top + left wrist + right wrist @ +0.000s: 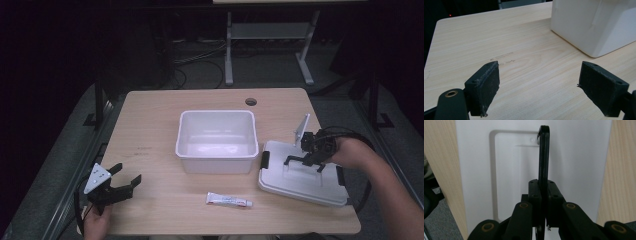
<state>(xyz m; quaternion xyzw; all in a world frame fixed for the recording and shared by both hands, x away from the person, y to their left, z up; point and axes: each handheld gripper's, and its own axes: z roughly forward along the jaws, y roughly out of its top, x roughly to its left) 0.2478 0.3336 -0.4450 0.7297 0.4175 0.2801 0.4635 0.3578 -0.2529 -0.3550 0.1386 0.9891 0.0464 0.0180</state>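
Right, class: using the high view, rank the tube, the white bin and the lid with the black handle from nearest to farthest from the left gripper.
Measured from the left gripper:
1. White bin, at the table's middle; its near corner is closest.
2. Tube, lying on the front edge, a little farther along.
3. Lid, far across on the right, its handle clamped in the right gripper.

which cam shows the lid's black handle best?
Right gripper view: the black handle stands close up, pinched between the right gripper pads over the white lid. High view shows it small; left gripper view shows table and bin.
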